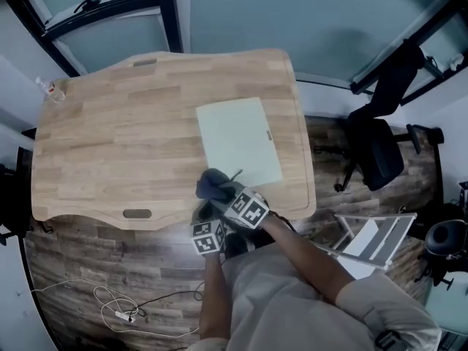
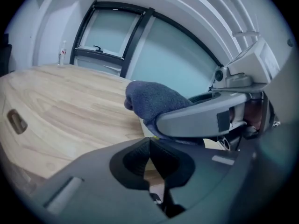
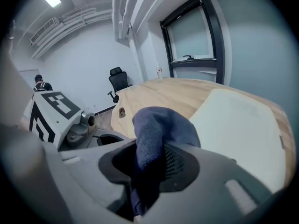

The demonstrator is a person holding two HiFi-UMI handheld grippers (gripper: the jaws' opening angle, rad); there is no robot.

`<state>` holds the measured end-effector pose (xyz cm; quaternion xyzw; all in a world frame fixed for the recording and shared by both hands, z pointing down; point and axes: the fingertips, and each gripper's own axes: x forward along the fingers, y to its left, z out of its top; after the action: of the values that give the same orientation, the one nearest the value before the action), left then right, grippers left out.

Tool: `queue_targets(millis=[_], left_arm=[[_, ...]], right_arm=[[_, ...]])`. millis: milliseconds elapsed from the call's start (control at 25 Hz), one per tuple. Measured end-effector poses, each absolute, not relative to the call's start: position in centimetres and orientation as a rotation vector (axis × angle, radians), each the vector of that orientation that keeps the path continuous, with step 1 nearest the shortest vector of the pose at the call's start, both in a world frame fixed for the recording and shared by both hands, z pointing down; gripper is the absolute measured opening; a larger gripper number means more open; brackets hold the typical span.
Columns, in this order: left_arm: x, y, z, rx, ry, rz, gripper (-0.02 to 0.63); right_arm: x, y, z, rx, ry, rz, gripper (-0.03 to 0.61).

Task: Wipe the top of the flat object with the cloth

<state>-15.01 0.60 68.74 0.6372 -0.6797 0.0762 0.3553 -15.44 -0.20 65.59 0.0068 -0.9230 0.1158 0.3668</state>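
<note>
Right gripper (image 3: pixel 150 164) clenches a bunched dark-blue cloth (image 3: pixel 161 125) by the pale green flat board's (image 1: pixel 238 139) near edge. Wiping looks barely begun, with the whole top left, and the left gripper (image 2: pixel 149 149) is closed on nothing.

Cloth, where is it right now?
Head view: the cloth sits clamped in the right gripper at the near-left corner of the flat object, near the table edge.

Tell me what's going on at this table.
A person is at the near edge of the light wooden table, a gripper in each hand. The right gripper is shut on a bunched dark blue cloth, held by the near left corner of the pale flat rectangular board. The left gripper sits close beside it, jaws together on nothing. Most of the board lies bare beyond the cloth.
</note>
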Motion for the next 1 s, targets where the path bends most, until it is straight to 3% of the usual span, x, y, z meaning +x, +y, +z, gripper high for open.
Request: queue_targets(millis=[400,1000], left_arm=[[-14.3,4.8,65.6,1.513,-2.018,0.316,0.008],[5.6,7.4,57.1,1.752,-2.116,0.31,0.008]], right_arm=[[-12.0,3.7,65.7,-0.237,-2.214,0.104,0.115],[7.2,7.3,62.4,-0.121,-2.329,-0.139,0.115]])
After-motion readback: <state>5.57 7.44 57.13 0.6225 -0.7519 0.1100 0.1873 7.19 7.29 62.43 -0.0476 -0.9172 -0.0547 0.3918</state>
